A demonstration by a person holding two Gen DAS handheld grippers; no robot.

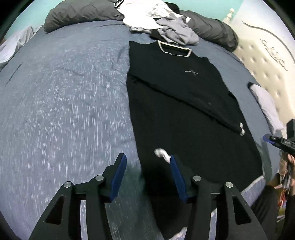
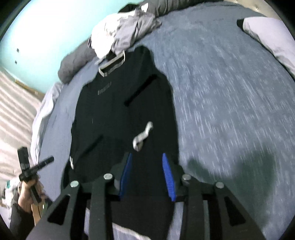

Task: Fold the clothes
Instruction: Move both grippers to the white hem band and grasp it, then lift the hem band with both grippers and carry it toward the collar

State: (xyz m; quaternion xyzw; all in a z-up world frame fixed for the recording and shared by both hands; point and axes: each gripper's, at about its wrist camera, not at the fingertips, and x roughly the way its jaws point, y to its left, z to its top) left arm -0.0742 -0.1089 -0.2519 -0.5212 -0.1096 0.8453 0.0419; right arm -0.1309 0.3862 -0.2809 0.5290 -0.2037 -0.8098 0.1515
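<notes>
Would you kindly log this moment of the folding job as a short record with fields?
surface: bed with blue-grey cover
garment being folded: black shirt, laid flat, both sleeves folded across the body
collar: pale trim, at the far end
sleeve cuffs: pale, one near the left claw, one at the shirt's right side
left claw: open, nothing between the pads
right claw: open, over the shirt's near end
waiting pile: grey and white clothes beyond the collar

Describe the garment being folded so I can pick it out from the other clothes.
On the blue-grey bed lies a black shirt, spread flat with both sleeves folded inward. Unlike the crumpled grey and white pile by the dark pillows, it has a pale-trimmed collar.
</notes>
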